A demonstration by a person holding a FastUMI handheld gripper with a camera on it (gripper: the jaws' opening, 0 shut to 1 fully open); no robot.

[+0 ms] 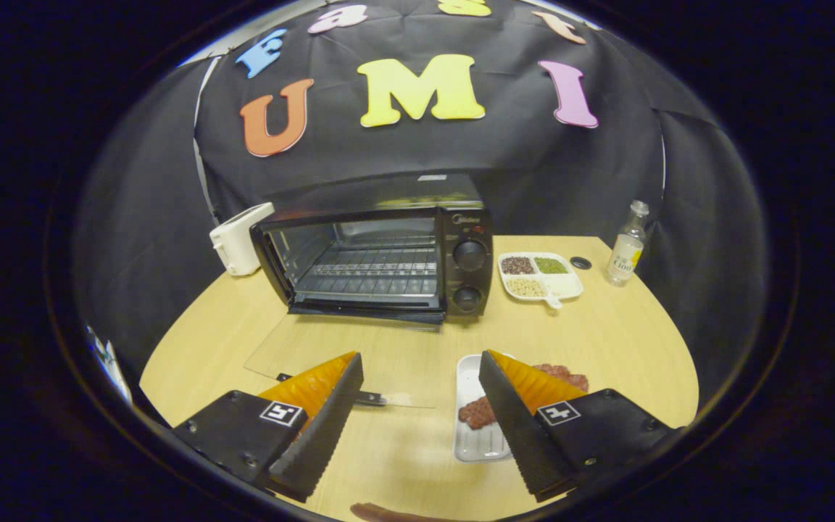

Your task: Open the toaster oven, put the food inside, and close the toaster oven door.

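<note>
A white toaster (pixel 238 248) stands at the tabletop's (pixel 628 341) far left edge. Just beside it the toaster oven (pixel 381 261) stands open, its glass door (pixel 338 362) lying flat; its brand mark is too small to read. The gripper (pixel 421 373) is spread wide, holding nothing. The food (pixel 477 413) lies on a white tray (pixel 470 442) by its right finger. Farther right are a divided dish (pixel 541 275) and a bottle (pixel 626 254), its label illegible.

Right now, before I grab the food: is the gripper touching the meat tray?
Cannot tell. In the gripper view the open gripper has one finger overlapping the white tray of meat; height above it is unclear.
</note>
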